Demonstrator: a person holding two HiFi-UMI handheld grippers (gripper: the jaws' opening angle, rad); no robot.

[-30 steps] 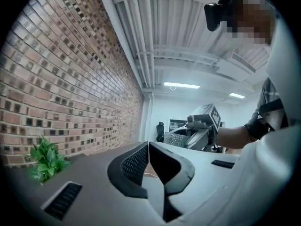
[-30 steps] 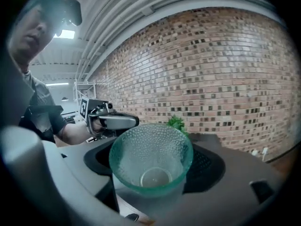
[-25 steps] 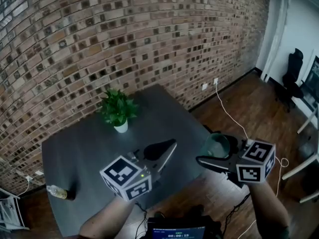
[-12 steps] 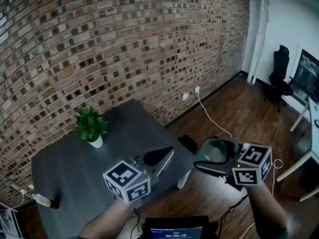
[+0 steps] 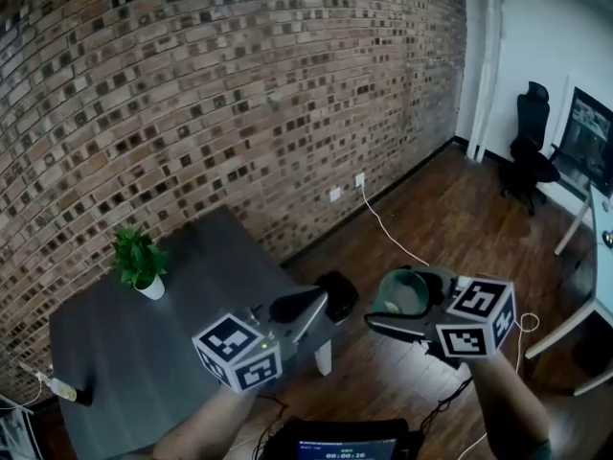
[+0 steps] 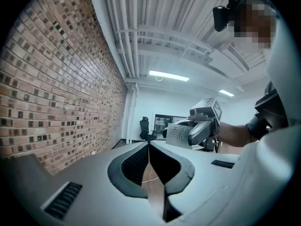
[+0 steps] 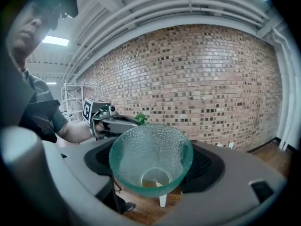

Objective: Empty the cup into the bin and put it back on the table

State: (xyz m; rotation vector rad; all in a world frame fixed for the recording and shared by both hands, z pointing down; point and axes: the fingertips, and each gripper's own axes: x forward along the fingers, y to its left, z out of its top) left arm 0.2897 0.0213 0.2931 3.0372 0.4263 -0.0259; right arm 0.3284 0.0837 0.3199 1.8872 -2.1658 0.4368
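A green dimpled glass cup sits between the jaws of my right gripper, held over the wooden floor to the right of the table. In the right gripper view the cup faces me, tipped, with a little brownish residue at its bottom. My left gripper hangs over the corner of the dark grey table, jaws pressed together with nothing between them. A black, bin-like object stands on the floor by that corner, just beyond the left gripper.
A small potted plant stands at the table's far side and a bottle lies at its left edge. A white table leg, a floor cable, a black office chair and the brick wall surround the space.
The view has swung right, away from the table. Both grippers have moved past the table's corner, the cup still held. The black object on the floor has come into sight.
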